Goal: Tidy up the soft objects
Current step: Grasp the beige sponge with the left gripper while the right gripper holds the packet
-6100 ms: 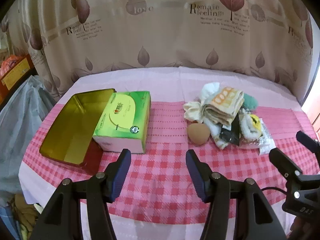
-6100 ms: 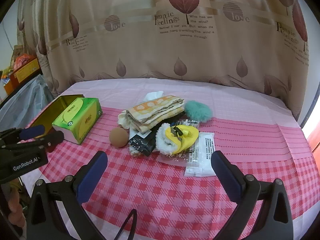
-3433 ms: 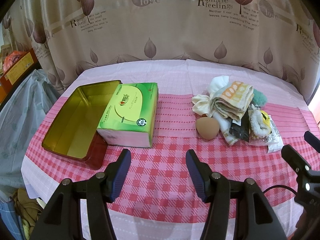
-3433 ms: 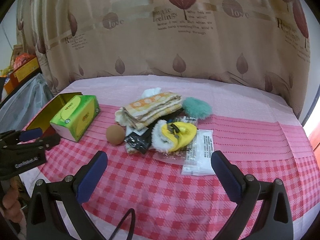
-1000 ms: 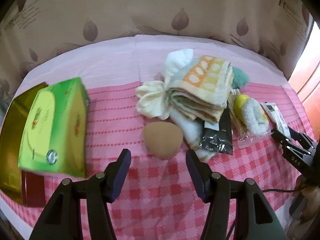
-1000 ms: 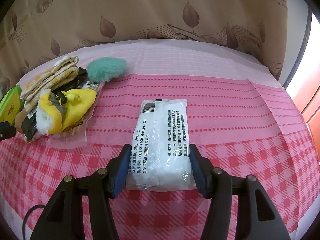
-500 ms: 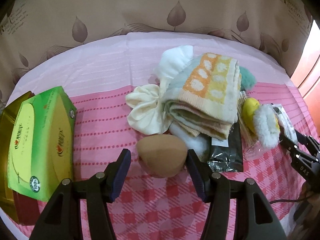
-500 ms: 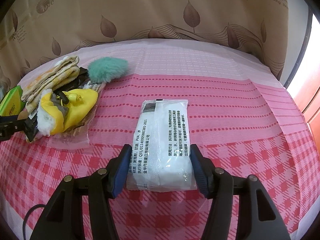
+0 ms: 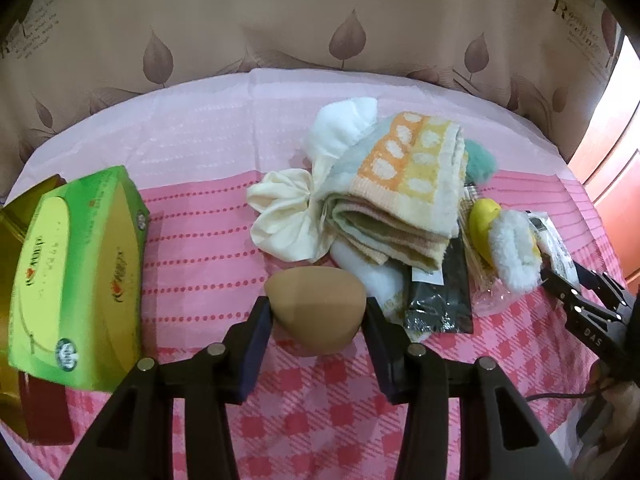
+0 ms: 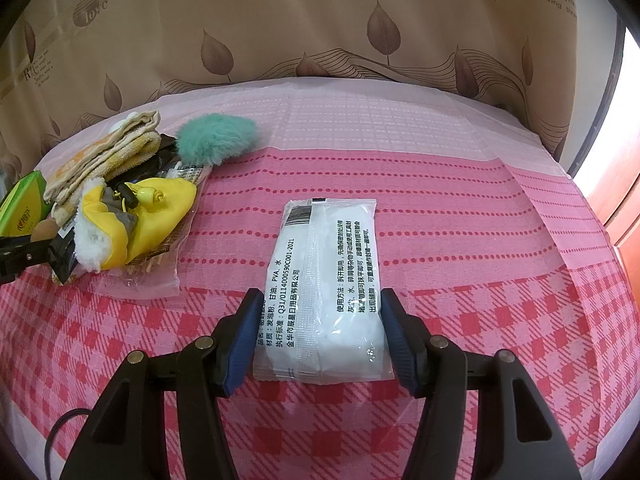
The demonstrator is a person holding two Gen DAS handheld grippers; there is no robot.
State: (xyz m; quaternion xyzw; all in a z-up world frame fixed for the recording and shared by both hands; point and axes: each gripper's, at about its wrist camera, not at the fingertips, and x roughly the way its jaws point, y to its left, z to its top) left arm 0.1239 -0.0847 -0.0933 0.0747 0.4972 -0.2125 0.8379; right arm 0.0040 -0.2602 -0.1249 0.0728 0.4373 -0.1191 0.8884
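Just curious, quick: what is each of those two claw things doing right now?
Left gripper: jaws just been closing, pads touching the tan egg-shaped sponge.
Right gripper: closed on the white plastic packet.

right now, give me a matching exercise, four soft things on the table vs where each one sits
Things:
1. brown sponge
2. white packet
3. teal pom-pom
4. folded towel

Places:
A. between the right gripper pads
B. top of the pile, over a white cloth
C. far edge of the pile, toward the curtain
D. between the left gripper pads

Pairs: 1-D, 2-A, 3-C, 4-B
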